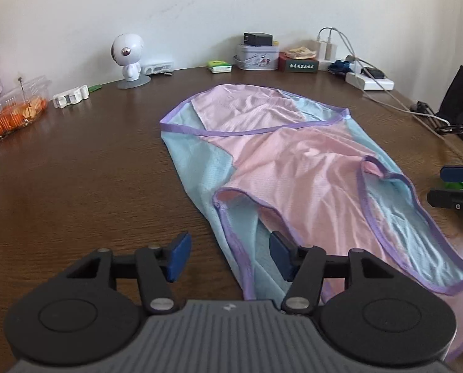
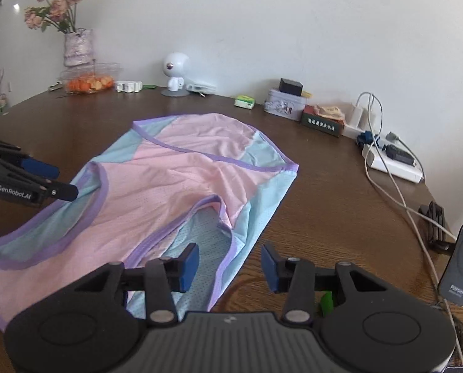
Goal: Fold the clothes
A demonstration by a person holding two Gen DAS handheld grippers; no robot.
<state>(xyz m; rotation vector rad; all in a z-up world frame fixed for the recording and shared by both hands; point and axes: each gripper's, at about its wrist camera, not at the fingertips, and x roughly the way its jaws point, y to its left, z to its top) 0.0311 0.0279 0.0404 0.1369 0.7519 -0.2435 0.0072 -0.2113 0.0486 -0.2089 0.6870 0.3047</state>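
A pink and pale blue sleeveless garment (image 1: 293, 168) with purple trim lay spread flat on a dark brown wooden table (image 1: 76, 186), filling the centre of both views.

Readable writing was scarce: "GenRobot.AI" in white letters ran along the side of the left gripper (image 2: 62, 180), which entered the right wrist view from the middle left edge. A dark charging stand (image 2: 462, 261) at the lower right of that view carried a lightning-bolt mark and a small printed word too blurred to read. A dark box (image 2: 321, 126) near the wall bore a row of pale characters (not legible).

In the left wrist view, the left gripper (image 1: 229, 256) sat at the bottom centre with its 2 blue pads apart, straddling the garment's near purple-edged hem without pressing it. The right gripper (image 2: 229, 267) stood likewise parted, one pad over the blue mesh fabric and one over bare wood, gripping nothing.

Along the plain white wall stood a white round-headed figurine (image 2: 177, 71), a vase of pink flowers (image 2: 77, 46), a clear tub of orange fruit (image 2: 90, 82), a patterned tin (image 2: 282, 104) and a white power strip (image 2: 392, 166) with cables.
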